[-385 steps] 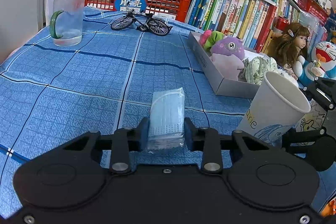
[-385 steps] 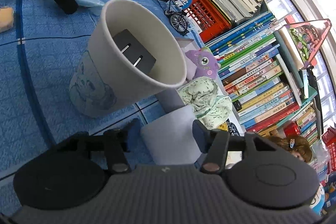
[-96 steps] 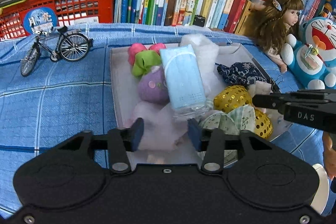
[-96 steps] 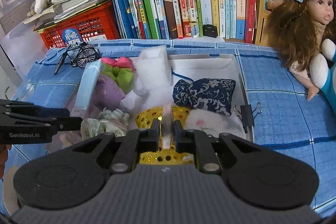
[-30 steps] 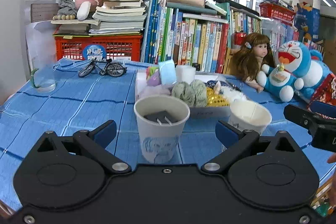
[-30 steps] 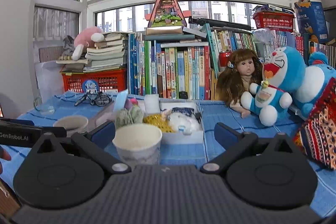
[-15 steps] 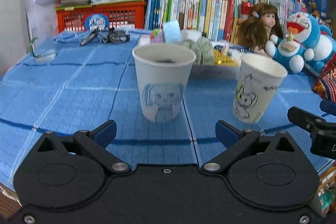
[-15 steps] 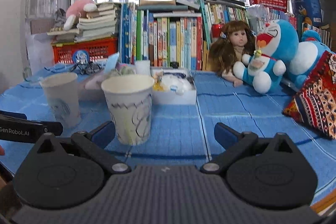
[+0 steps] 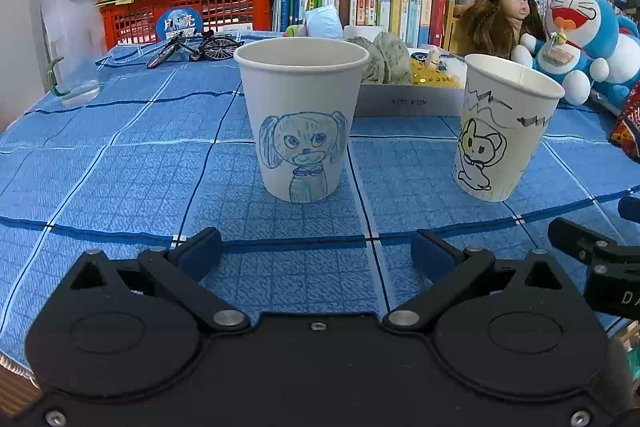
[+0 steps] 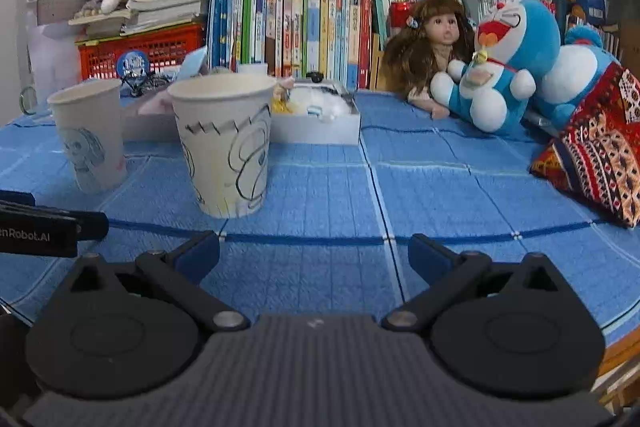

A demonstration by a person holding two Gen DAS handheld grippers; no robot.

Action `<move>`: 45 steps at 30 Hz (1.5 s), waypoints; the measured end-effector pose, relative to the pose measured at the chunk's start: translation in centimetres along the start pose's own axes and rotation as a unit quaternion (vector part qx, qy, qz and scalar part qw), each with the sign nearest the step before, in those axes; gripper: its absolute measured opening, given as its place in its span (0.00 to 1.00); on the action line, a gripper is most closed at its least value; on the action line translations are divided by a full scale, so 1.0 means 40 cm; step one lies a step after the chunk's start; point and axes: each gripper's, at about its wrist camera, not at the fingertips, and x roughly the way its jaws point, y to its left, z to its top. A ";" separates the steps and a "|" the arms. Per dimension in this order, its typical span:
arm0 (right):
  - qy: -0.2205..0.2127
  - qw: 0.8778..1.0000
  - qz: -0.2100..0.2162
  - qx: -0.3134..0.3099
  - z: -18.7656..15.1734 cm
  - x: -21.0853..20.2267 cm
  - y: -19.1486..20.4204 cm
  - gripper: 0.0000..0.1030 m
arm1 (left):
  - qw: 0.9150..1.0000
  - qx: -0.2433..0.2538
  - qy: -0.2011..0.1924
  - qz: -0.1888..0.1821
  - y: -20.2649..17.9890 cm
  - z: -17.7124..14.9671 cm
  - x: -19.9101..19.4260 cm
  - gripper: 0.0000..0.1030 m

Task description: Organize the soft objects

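A grey box (image 9: 408, 102) (image 10: 320, 129) stands mid-table holding soft things: a blue mask pack (image 9: 323, 23), a green-patterned cloth ball (image 9: 386, 57), a gold sequin piece (image 9: 430, 77) and a white plush (image 10: 332, 103). My left gripper (image 9: 316, 253) is open and empty, low over the blue cloth near the front edge, facing a paper cup with a blue dog drawing (image 9: 301, 119). My right gripper (image 10: 314, 255) is also open and empty, to the right of a cup with a yellow drawing (image 10: 226, 143) (image 9: 504, 127).
A toy bicycle (image 9: 192, 47), a glass mug (image 9: 74, 75) and a red crate (image 9: 188, 7) under stacked books sit at the back left. Books line the back. A doll (image 10: 428, 47), blue cat plush (image 10: 508, 59) and patterned cushion (image 10: 596, 147) crowd the right.
Both grippers have pulled back from the box and sunk low towards the table's front edge, staying wide open. The two cups now loom larger and nearer in both views.
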 end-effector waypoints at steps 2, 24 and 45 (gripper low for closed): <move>0.006 1.000 0.001 -0.001 -0.004 0.006 0.000 1.00 | 1.000 0.003 0.000 0.001 -0.001 0.000 0.002 1.00; 0.032 0.999 0.009 -0.002 -0.003 0.030 0.001 1.00 | 1.000 0.007 0.005 0.008 -0.001 0.002 0.013 1.00; 0.049 0.998 0.038 -0.015 0.002 0.027 0.027 1.00 | 1.000 0.004 0.009 0.014 0.000 0.003 0.012 1.00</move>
